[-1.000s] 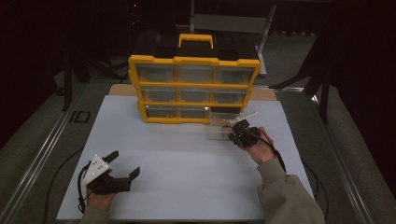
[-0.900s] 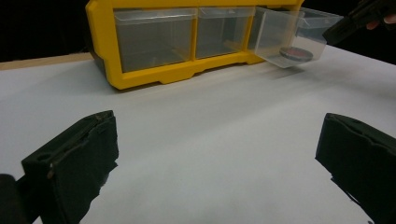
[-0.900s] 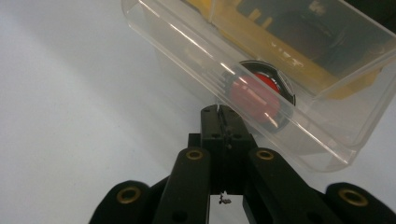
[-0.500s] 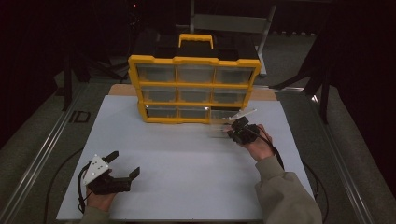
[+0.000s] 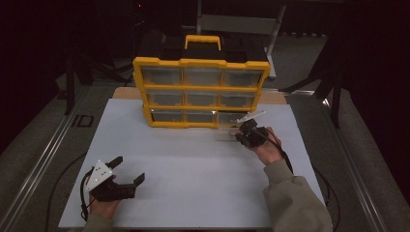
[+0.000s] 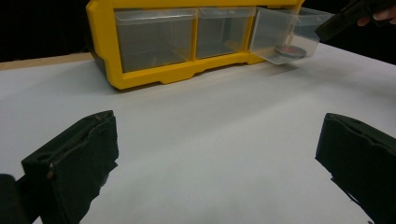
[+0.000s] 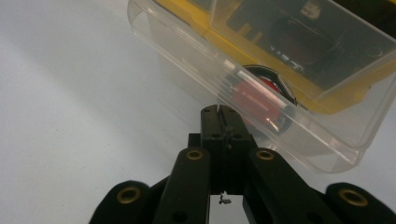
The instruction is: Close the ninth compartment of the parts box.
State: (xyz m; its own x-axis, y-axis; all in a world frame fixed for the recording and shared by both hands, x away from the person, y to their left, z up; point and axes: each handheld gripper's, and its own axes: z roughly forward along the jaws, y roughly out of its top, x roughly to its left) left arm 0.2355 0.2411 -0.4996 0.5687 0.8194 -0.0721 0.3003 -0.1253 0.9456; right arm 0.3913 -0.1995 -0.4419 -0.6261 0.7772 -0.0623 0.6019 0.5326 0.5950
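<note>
Nothing moved, right gripper [image 5: 241, 135] fingers closed at drawer [image 5: 228, 126]

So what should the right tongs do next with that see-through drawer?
Probably keep pulling the drawer a little further out of the yellow organizer. The right tongs are shut at its front wall, it is only partly out, and the red round thing inside sits under where they would need to reach.
</note>
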